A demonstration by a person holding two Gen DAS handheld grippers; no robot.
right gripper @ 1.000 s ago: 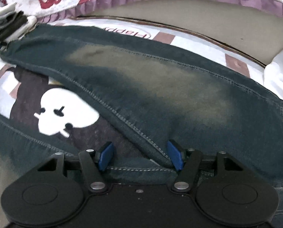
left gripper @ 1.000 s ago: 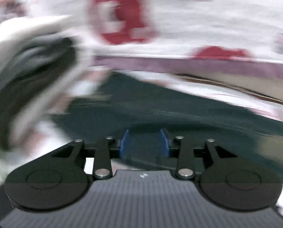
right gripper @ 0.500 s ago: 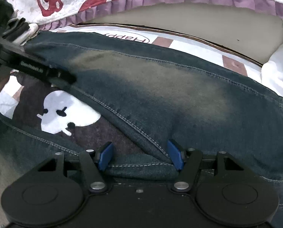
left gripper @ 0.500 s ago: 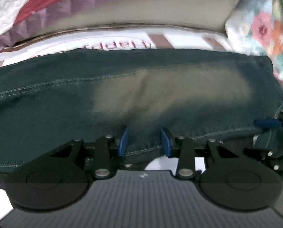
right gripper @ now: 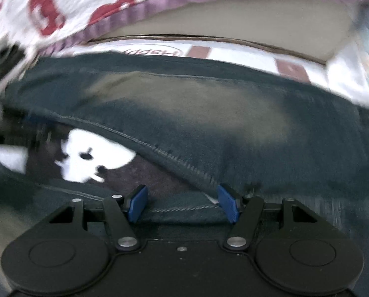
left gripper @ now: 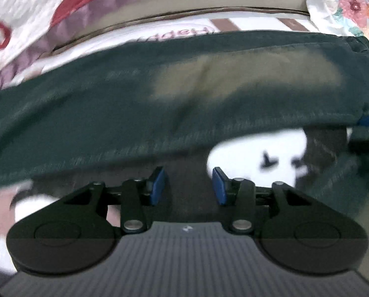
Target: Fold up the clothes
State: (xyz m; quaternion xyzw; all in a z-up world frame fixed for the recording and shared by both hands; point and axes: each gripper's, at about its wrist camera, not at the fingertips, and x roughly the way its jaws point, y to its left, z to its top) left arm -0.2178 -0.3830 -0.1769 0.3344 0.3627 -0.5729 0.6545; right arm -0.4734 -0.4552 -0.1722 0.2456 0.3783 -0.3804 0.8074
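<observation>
— Left wrist view: where are the jeans (left gripper: 134, 113)?
— Spread across the printed bedsheet (left gripper: 256, 148). The left gripper (left gripper: 188, 185) is opening, with nothing between its pads.
— And the right gripper (right gripper: 183, 204)?
— Jaws apart, straddling a denim seam without pinching it.

One pair of dark jeans (left gripper: 159, 104) (two legs, spread apart) lies on one bed sheet (right gripper: 243, 54) with one white cartoon face (right gripper: 95, 158) printed between them. One quilt (right gripper: 68, 2) with red bears, one flowered pillow (left gripper: 353, 2), two grippers: left gripper (left gripper: 188, 185), right gripper (right gripper: 182, 204).
</observation>
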